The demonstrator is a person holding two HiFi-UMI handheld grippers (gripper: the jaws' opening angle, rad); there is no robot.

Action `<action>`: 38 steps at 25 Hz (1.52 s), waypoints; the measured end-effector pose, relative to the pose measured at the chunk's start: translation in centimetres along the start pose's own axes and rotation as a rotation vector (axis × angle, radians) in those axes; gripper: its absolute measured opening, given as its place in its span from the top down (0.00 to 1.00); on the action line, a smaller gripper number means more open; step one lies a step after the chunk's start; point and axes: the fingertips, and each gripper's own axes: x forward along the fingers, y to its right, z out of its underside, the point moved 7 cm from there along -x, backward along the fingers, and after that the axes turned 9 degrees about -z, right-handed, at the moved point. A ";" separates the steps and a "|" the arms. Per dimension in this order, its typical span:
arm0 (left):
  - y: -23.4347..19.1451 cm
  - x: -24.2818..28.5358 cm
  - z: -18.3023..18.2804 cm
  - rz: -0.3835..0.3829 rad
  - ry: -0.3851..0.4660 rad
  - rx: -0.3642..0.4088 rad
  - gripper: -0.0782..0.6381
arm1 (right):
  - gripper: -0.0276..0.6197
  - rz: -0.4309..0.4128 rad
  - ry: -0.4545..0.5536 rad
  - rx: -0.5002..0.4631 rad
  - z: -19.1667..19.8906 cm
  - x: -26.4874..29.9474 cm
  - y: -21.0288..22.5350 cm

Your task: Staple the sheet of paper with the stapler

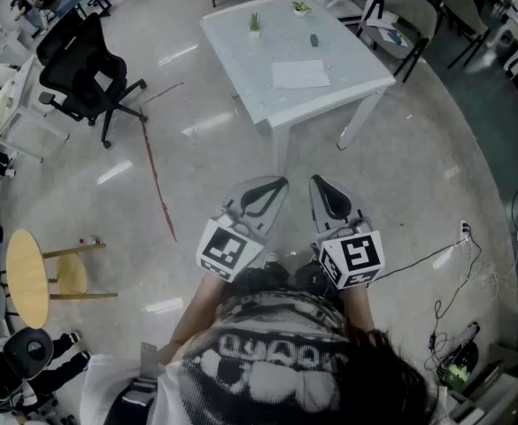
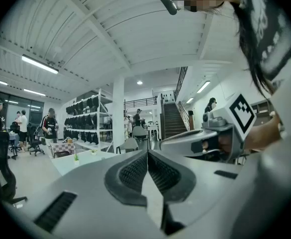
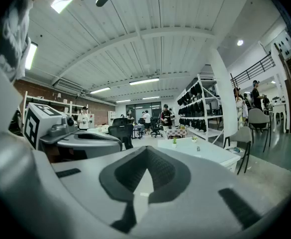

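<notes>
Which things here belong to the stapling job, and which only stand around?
For the job: sheet of paper; small dark object, probably the stapler; white table.
Only standing around: small plants; black office chair; round wooden stool.

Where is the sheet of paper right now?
In the head view, the sheet of paper lies flat on the white table ahead, toward its right side, nearer than a small dark object.

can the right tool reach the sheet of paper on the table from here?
Probably not yet. The right tool hangs shut over the floor, well short of the table where the sheet of paper lies. Nothing blocks the path; stepping closer should do.
</notes>
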 end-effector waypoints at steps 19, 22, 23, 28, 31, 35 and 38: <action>-1.2 2.0 2.1 0.061 -0.039 -0.033 0.88 | 0.96 0.047 -0.004 0.083 2.0 0.9 1.8; -0.9 3.8 1.9 0.066 -0.061 -0.030 0.88 | 0.96 0.046 -0.004 0.099 2.2 1.0 3.8; -0.8 4.5 1.9 0.063 -0.067 -0.031 0.88 | 0.96 0.043 -0.006 0.104 2.3 1.1 4.5; -0.2 9.6 1.7 0.023 -0.089 -0.041 0.88 | 0.96 0.006 -0.022 0.103 2.3 1.5 10.0; 0.2 14.0 1.6 -0.009 -0.072 -0.032 0.88 | 0.96 -0.027 -0.034 0.089 1.7 1.8 14.3; 0.9 19.7 0.4 -0.055 -0.065 -0.030 0.88 | 0.96 -0.085 -0.050 0.071 1.0 2.3 20.0; 1.9 23.1 0.2 -0.084 -0.059 -0.024 0.88 | 0.96 -0.119 -0.053 0.070 0.9 2.3 23.8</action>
